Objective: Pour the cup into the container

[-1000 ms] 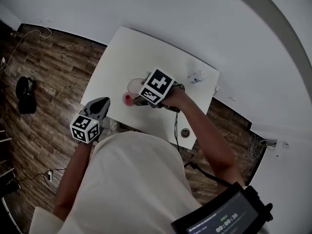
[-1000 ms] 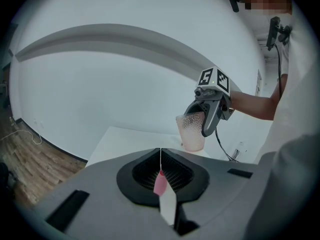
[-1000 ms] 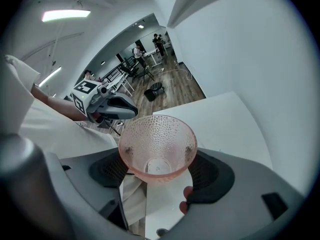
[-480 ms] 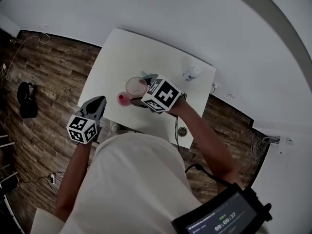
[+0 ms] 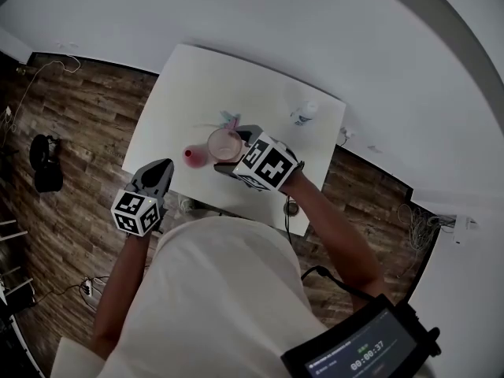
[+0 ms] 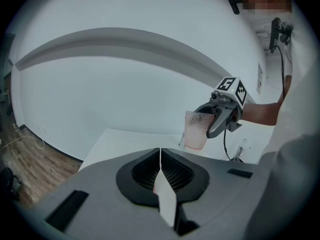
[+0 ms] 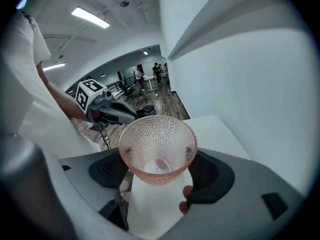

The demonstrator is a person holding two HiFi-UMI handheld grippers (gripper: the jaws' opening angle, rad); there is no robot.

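Right gripper (image 5: 236,145), clamped on the pink dimpled plastic cup (image 5: 224,142), has pulled it upright, right of the small red container (image 5: 191,155), so the pour looks done; left gripper (image 5: 160,168) jaws closed on nothing.

Dimpled pink cup (image 7: 157,151) sits upright in the right claw (image 7: 159,170), near a small red container (image 5: 191,155).

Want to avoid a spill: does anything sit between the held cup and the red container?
Nothing visible does. The pink cup in the right gripper is just beside the red container, only bare white table between them.
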